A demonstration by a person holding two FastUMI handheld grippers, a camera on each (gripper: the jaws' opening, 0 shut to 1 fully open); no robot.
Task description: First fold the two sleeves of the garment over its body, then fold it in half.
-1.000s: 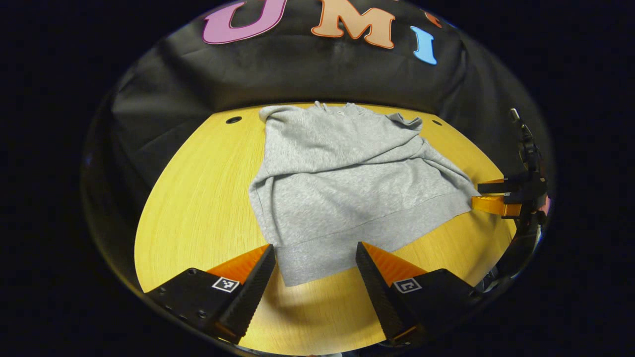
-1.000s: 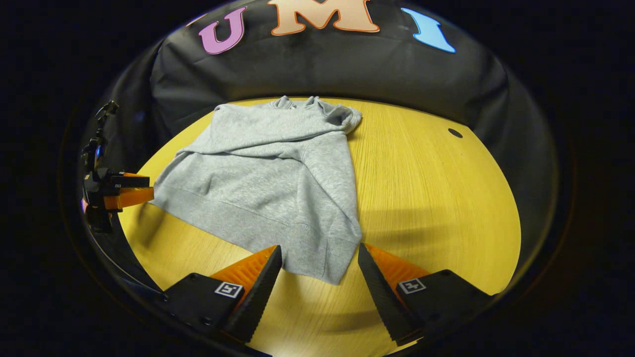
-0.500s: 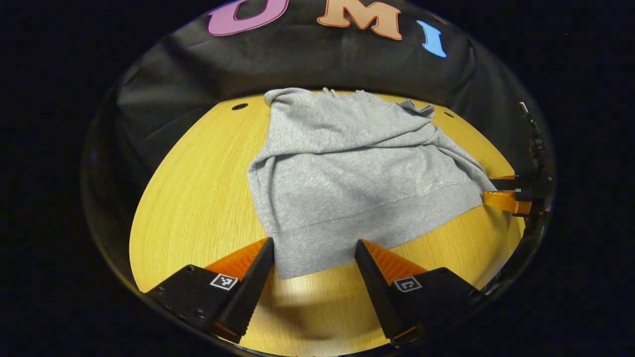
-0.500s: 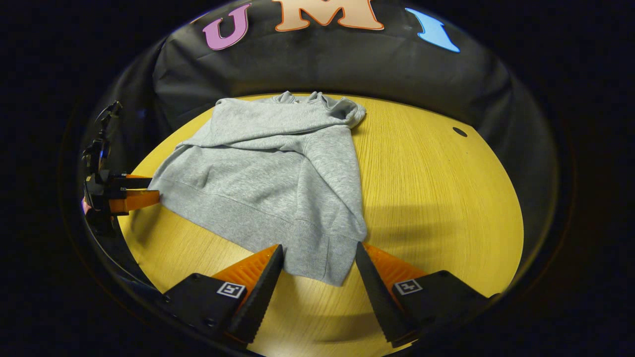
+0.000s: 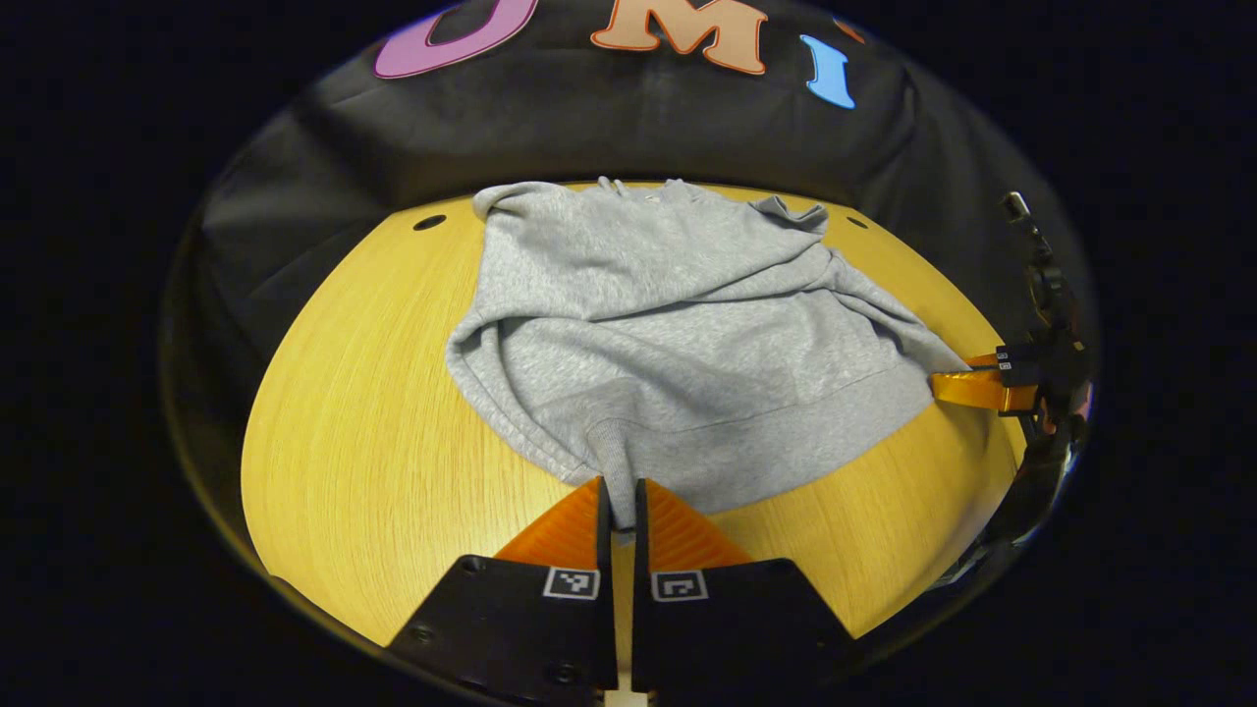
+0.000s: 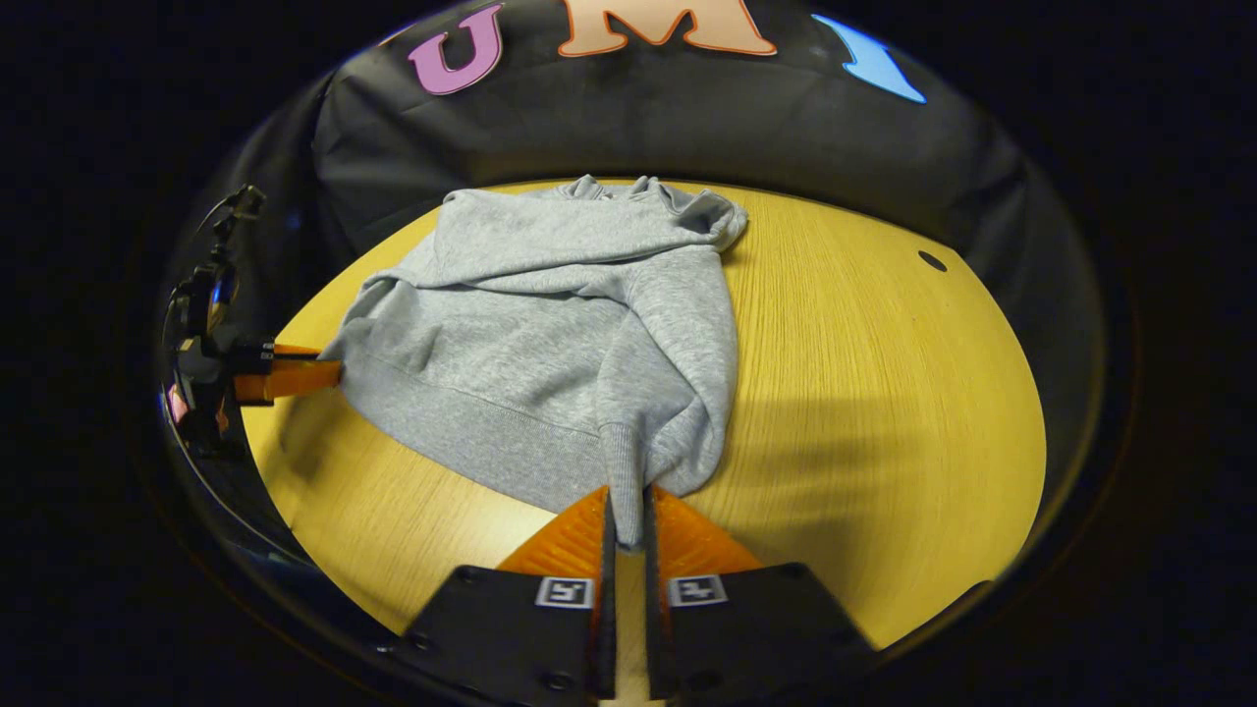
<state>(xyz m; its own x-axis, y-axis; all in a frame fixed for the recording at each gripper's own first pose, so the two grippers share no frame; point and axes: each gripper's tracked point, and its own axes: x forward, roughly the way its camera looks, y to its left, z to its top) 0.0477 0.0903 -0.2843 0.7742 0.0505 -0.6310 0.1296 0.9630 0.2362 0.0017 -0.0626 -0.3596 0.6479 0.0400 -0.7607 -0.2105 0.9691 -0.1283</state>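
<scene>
A grey sweatshirt [image 5: 678,334] lies on the yellow round table [image 5: 354,432], both sleeves folded across its body, collar toward the far wall. In the left gripper view my left gripper [image 5: 619,506] is shut on the hem's near corner, the cloth bunched into a ridge between its fingers. In the right gripper view my right gripper [image 6: 628,520] is shut on the other corner of the sweatshirt [image 6: 560,324] hem, likewise puckered. Each gripper shows small at the other view's edge: the right gripper [image 5: 967,385] and the left gripper [image 6: 295,376], both touching the hem.
Bare tabletop [image 6: 884,393] lies right of the garment in the right gripper view and left of it in the left gripper view. Small dark holes [image 5: 429,223] [image 6: 932,261] sit near the table's far rim. Black cloth walls off the back.
Both grippers went from open beside the hem corners to shut on them. The hem has bunched up at each grip.
</scene>
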